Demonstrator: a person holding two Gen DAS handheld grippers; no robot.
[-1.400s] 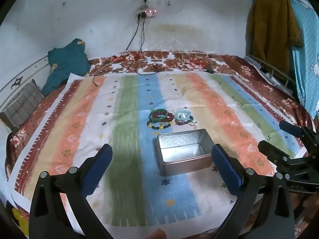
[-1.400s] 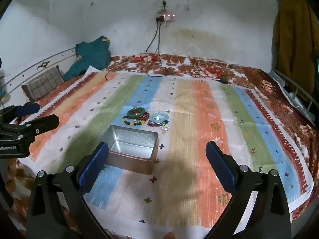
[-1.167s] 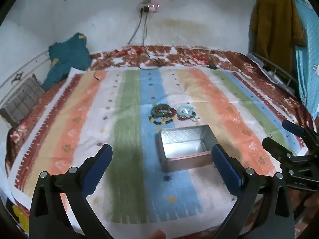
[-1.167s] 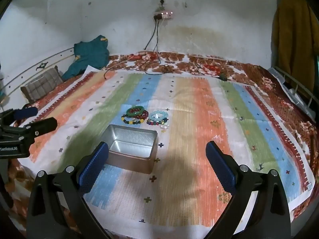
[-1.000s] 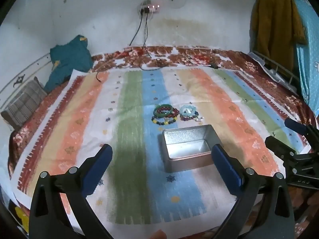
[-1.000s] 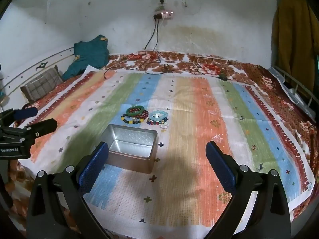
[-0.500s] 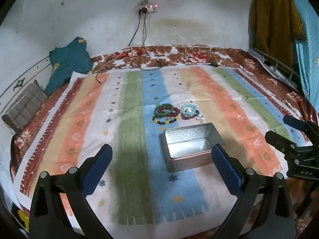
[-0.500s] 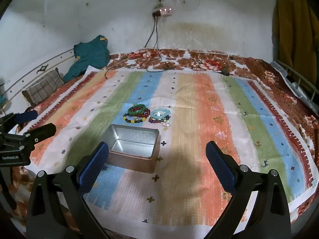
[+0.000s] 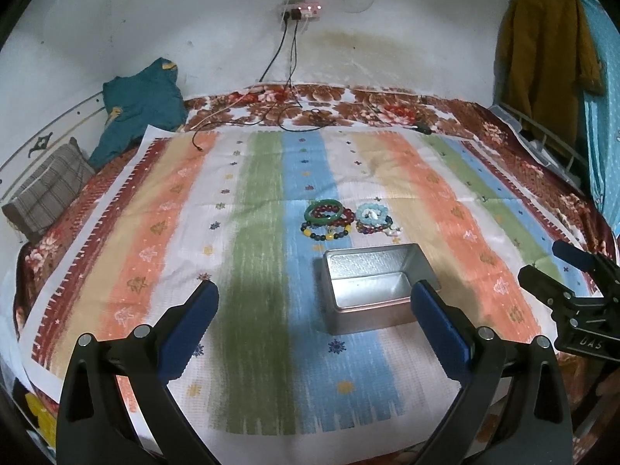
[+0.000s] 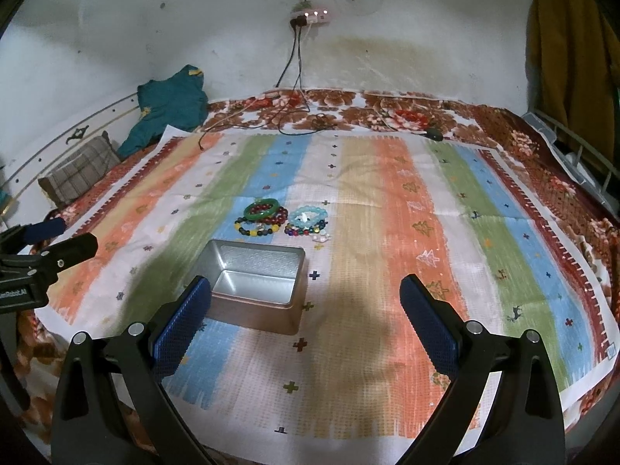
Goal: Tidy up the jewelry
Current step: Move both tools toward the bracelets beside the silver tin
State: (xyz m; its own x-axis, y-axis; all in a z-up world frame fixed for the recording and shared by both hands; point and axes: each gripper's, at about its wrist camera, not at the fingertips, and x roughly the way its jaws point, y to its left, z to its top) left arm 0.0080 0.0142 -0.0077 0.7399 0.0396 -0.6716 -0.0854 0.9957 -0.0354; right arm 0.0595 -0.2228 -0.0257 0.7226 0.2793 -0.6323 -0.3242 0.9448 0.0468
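An open, empty metal tin (image 9: 374,286) sits on the striped cloth; it also shows in the right wrist view (image 10: 257,281). Just beyond it lie several bead bracelets: a green, dark red and yellow-black group (image 9: 327,219) (image 10: 263,217), and a light blue and multicolour group (image 9: 374,219) (image 10: 308,221). My left gripper (image 9: 312,325) is open and empty, above the cloth short of the tin. My right gripper (image 10: 306,321) is open and empty, near the tin's right front corner. Each gripper shows at the edge of the other's view (image 9: 573,283) (image 10: 46,248).
The striped cloth (image 9: 155,232) covers a floral bedspread (image 9: 348,104). A teal garment (image 9: 143,108) and a checked cushion (image 9: 46,190) lie at the far left. Charger cables (image 9: 286,77) hang from a wall socket. Clothes (image 9: 542,46) hang over a bed rail at right.
Both grippers have risen and drawn back slightly; the tin and bracelets sit a little lower in both views. Nothing on the cloth has moved. Both grippers stay open.
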